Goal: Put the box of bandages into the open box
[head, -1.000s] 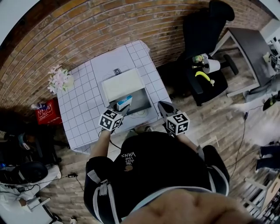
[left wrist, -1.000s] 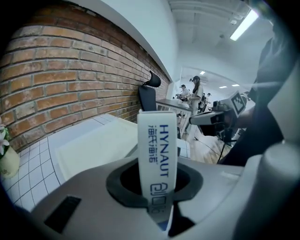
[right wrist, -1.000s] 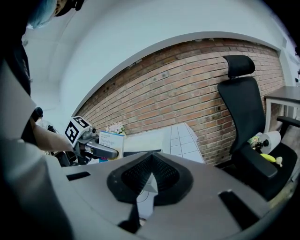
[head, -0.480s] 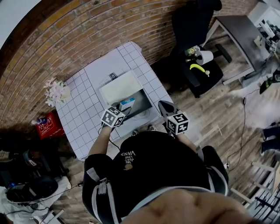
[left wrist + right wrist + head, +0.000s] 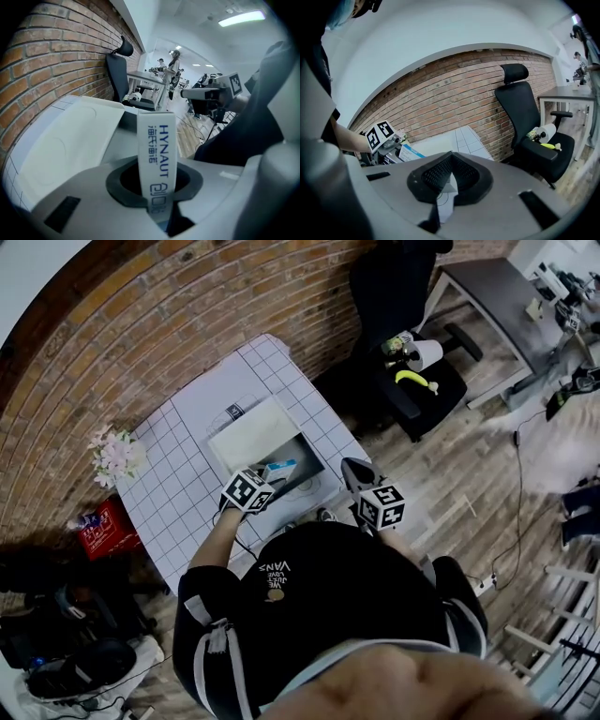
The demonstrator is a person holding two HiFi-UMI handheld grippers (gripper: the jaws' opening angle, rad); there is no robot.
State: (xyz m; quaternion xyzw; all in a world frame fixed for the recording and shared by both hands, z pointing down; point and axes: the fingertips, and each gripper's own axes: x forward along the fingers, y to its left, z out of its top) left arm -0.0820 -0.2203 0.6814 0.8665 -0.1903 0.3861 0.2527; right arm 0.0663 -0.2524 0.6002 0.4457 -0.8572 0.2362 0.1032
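moved: left gripper (image 5: 269,478) dropped lower over open box (image 5: 251,434)
left gripper: clamped on bandage box (image 5: 157,150)
bandage box: above open box, long axis along jaws, pointing down-forward
right gripper (image 5: 451,157): closed, empty

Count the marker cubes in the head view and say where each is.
2. One rides the left gripper, which holds the box of bandages over the open box; the other rides the right gripper, by the table's right corner. None looks hidden.

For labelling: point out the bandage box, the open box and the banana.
bandage box (image 5: 157,157), left gripper view, its printed white side.
open box (image 5: 249,432), head view, its raised lid.
banana (image 5: 410,378), head view, its curved middle.
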